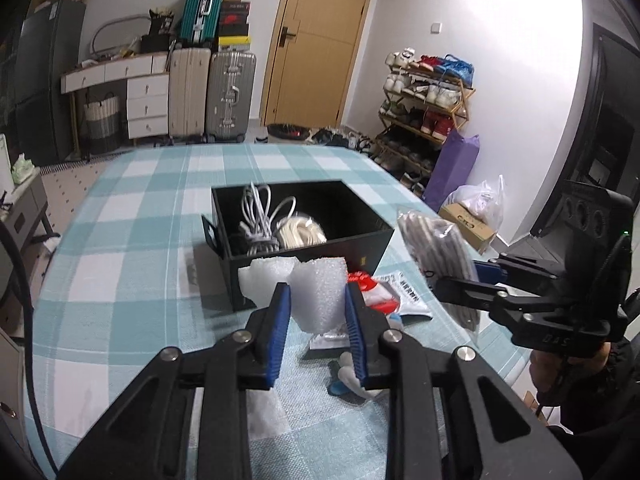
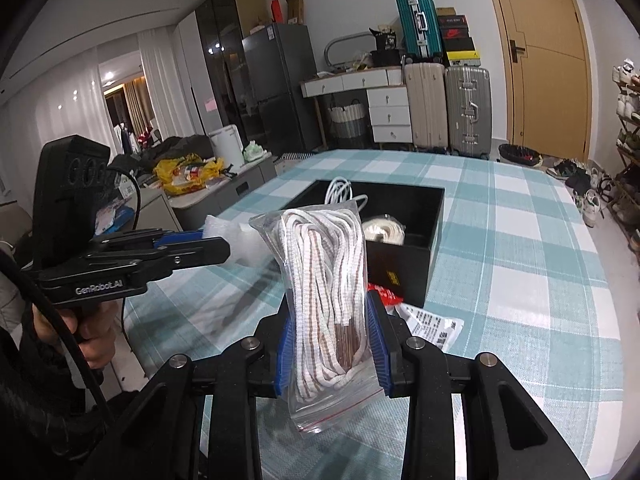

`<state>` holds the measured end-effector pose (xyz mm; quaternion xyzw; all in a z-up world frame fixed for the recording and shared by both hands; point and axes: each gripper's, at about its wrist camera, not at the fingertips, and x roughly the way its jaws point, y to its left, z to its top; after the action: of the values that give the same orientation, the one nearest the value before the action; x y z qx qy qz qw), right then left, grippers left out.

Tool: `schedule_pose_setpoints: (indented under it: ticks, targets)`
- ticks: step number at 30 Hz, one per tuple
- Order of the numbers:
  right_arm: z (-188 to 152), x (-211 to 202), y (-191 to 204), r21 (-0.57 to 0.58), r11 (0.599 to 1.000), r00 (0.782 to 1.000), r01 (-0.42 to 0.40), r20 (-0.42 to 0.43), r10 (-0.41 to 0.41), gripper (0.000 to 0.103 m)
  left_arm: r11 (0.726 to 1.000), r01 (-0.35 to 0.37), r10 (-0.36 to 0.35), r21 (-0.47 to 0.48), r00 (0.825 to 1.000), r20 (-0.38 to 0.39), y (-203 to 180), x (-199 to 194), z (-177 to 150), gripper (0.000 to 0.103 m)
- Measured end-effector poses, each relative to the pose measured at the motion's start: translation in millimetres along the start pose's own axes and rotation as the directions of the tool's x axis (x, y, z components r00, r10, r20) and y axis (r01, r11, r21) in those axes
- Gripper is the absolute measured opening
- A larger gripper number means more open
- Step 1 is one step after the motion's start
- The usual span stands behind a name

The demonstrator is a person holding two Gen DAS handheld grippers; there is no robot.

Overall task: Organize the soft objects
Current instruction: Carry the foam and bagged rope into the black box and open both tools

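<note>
Gripping a white foam piece (image 1: 316, 296) between its blue pads, the left gripper (image 1: 318, 320) is closed on it above the checked worktop (image 1: 132, 216). Just beyond the fingers sits a black box (image 1: 304, 240) w/ white cables (image 1: 260, 216) & a cream rope coil (image 1: 302, 232) inside. Red and white packets (image 1: 380, 292) lie just right of the fingers.

Right wrist view: right gripper (image 2: 330, 340) clamps a clear bag of striped cord (image 2: 324, 272), upright between the pads. Black box is just beyond, to the right; left gripper is off to the left.
</note>
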<state>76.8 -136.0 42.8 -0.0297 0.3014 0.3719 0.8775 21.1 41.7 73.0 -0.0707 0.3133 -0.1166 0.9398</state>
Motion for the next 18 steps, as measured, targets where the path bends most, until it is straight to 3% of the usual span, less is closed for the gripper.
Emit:
schedule_pose_setpoints:
  ticks: [8,18]
  targets:
    - [20,-5,4,0.018,1.0,0.997,-0.01,0.079,0.009,0.033,0.999,-0.013,0.011,0.038,0.998,0.057,-3,-9,18,0.025]
    - [45,6,-7,0.06,0.998,0.991,-0.026,0.133,0.018,0.033,0.998,-0.023,0.017,0.058,0.995,0.101,-3,9,42,0.025]
